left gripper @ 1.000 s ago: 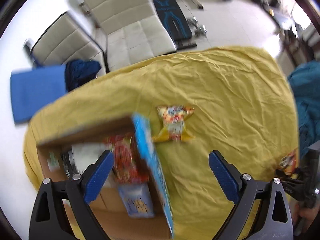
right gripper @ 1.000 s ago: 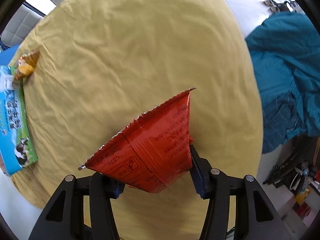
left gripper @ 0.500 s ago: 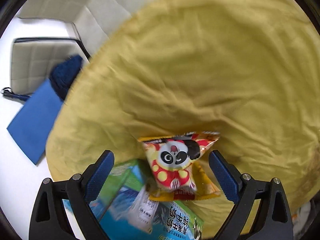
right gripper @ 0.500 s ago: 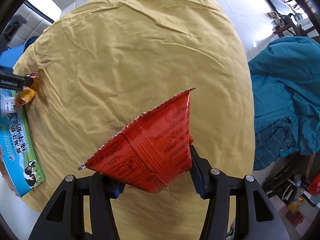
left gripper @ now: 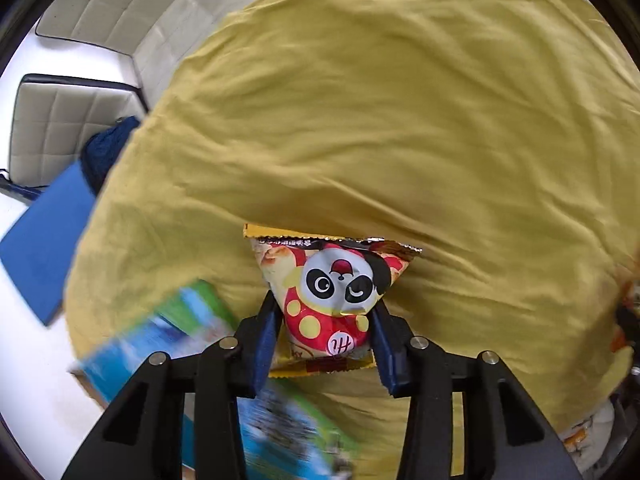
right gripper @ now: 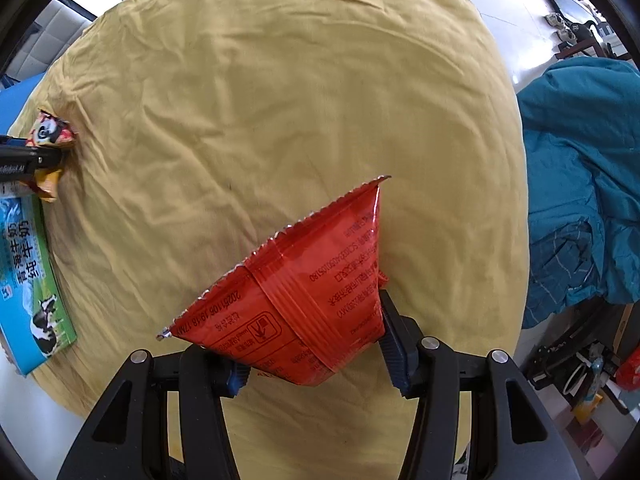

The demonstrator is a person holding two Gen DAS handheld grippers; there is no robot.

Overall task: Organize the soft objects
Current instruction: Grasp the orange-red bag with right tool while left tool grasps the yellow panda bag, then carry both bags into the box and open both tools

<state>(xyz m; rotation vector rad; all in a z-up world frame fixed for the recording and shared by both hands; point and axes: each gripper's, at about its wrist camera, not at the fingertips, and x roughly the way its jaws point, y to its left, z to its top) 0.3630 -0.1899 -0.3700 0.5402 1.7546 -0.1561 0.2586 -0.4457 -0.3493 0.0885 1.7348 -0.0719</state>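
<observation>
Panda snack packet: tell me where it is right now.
The panda snack packet sits between the left gripper fingers in the left wrist view, over the yellow cloth, just beyond the blue-green milk carton.

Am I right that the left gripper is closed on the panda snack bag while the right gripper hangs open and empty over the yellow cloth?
Not quite. The left gripper does grip the panda snack bag, but the right gripper is shut on a red snack bag above the yellow cloth, as the right wrist view shows.
</observation>
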